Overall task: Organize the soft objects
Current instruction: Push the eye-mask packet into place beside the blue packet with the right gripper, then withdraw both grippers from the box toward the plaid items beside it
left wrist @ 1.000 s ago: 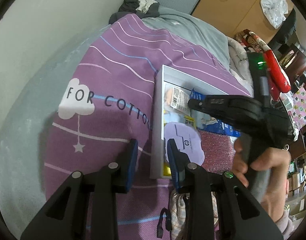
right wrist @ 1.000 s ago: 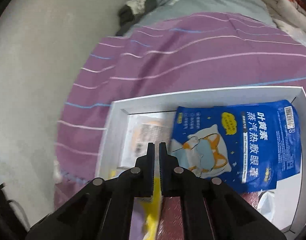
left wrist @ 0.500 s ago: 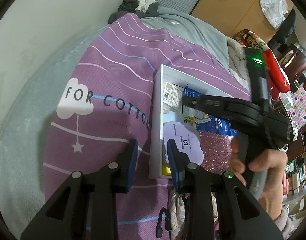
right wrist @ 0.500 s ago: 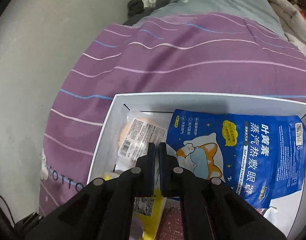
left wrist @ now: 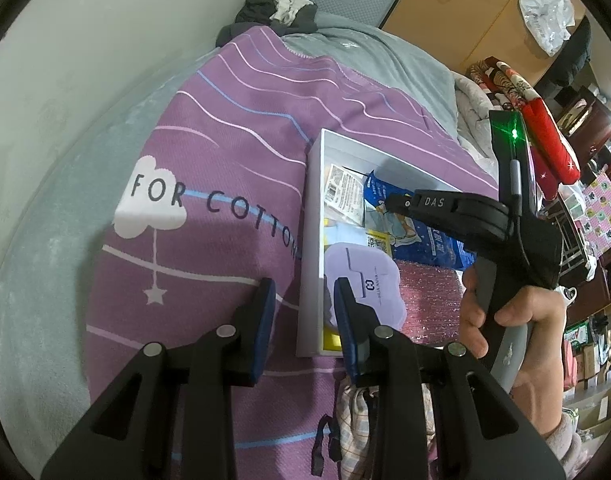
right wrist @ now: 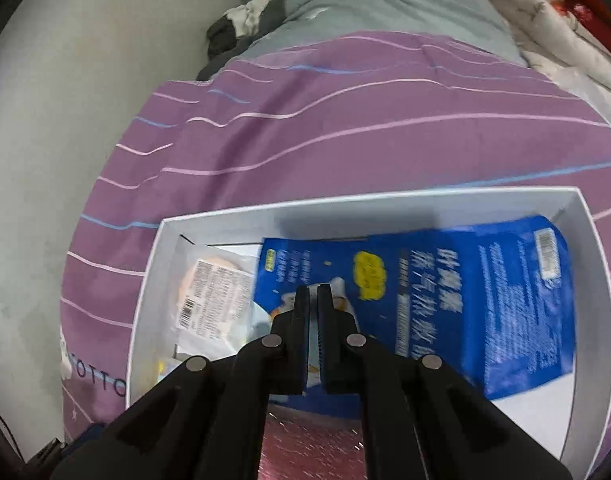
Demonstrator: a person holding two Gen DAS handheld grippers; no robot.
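A white box [left wrist: 310, 248] [right wrist: 145, 288] lies on a purple blanket [left wrist: 225, 152] [right wrist: 345, 120]. It holds a blue eye-mask pack [right wrist: 465, 296] [left wrist: 389, 216], a clear pouch with a white label [right wrist: 213, 296] [left wrist: 341, 192], a lilac cloud-shaped pack [left wrist: 369, 284] and a pink glittery pouch [left wrist: 425, 300] [right wrist: 305, 448]. My left gripper [left wrist: 303, 284] is open and empty over the box's near left corner. My right gripper [right wrist: 313, 292] [left wrist: 393, 202] is shut and empty, above the blue pack.
A checked drawstring bag [left wrist: 361, 420] lies on the blanket just below the box. Grey bedding [left wrist: 377, 60] and dark clothes [left wrist: 277, 4] lie at the far end. A wall [left wrist: 85, 40] runs along the left. Red folded fabric [left wrist: 545, 144] is on the right.
My right gripper has lifted and moved from the box's left end toward the blue pack, staying shut. The left gripper has hardly moved.
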